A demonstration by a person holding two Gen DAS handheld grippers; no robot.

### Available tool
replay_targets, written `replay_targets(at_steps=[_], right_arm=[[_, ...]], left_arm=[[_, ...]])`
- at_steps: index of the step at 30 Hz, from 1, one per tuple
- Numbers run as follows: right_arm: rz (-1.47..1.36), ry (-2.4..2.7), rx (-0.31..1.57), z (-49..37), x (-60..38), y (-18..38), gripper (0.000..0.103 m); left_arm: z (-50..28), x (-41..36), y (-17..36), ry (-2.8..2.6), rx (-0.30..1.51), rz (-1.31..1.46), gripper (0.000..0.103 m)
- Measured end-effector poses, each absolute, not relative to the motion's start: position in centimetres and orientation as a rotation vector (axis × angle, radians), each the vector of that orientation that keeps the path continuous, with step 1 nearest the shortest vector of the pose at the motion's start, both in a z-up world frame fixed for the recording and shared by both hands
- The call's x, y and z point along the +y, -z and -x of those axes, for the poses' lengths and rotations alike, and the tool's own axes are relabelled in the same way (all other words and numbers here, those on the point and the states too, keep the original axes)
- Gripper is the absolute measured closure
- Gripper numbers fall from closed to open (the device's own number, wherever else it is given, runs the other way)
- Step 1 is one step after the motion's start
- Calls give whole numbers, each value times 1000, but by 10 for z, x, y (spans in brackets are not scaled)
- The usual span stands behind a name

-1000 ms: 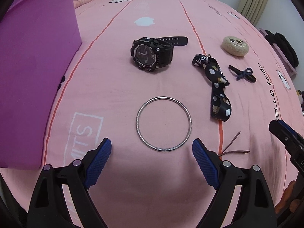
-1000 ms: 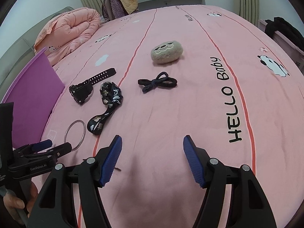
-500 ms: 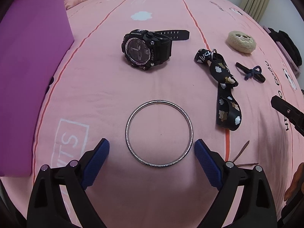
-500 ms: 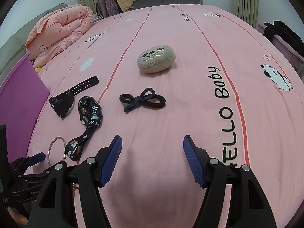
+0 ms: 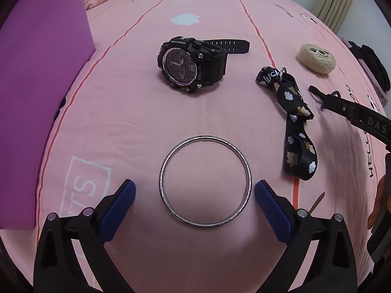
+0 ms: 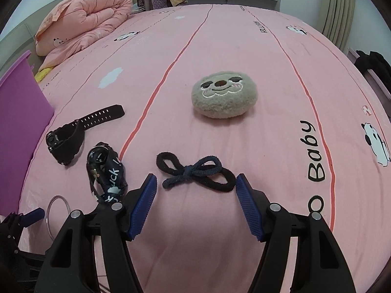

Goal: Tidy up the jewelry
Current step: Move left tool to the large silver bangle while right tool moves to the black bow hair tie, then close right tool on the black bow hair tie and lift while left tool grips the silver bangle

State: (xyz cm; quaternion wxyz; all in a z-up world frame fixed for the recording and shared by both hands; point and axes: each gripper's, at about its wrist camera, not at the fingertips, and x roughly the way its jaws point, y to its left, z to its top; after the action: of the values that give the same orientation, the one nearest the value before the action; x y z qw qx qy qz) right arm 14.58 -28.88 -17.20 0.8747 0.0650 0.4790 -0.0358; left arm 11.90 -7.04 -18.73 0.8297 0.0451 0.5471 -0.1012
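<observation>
lying flat on the pink sheet (image 5: 136,112), the thin silver bangle (image 5: 205,181) sits between the ribbed blue pads of the left gripper (image 5: 195,191), jaws wide apart, touching nothing. the right gripper (image 6: 196,185) is also spread, its pads flanking a fuzzy dark hair tie (image 6: 195,171) knotted like a bow. a chunky black watch (image 5: 193,64) and printed strap (image 5: 293,122) lie beyond.

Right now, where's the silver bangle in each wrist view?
Left wrist: silver bangle low centre, flat on the bedsheet, between the open left hand-held gripper fingers.
Right wrist: bottom-left edge, partly hidden.
Shared landmark: black lanyard, beside it in both.
</observation>
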Motion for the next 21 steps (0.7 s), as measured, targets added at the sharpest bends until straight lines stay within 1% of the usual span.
replay_targets(at_steps=[5, 8, 13, 16, 17, 18, 20, 21], right_arm=[[-110, 92, 1028, -157, -287, 184, 39], [-98, 99, 1017, -160, -286, 188, 38], [-107, 103, 994, -159, -287, 188, 38], [-101, 108, 992, -157, -287, 188, 45], [-100, 111, 994, -156, -287, 187, 49], [-94, 125, 1001, -156, -288, 188, 56], [-102, 146, 1011, -156, -290, 187, 64], [-117, 151, 1015, -156, -291, 186, 69]], left_arm=[[-119, -71, 189, 214, 1155, -98, 6], [-121, -71, 191, 206, 1154, -92, 5], [-120, -72, 191, 186, 1147, -87, 6], [-119, -71, 191, 183, 1145, -83, 7], [-119, -71, 191, 182, 1144, -83, 7], [-118, -71, 190, 181, 1143, -82, 9], [-117, -68, 189, 178, 1137, -74, 13], [-117, -66, 189, 175, 1133, -70, 17]])
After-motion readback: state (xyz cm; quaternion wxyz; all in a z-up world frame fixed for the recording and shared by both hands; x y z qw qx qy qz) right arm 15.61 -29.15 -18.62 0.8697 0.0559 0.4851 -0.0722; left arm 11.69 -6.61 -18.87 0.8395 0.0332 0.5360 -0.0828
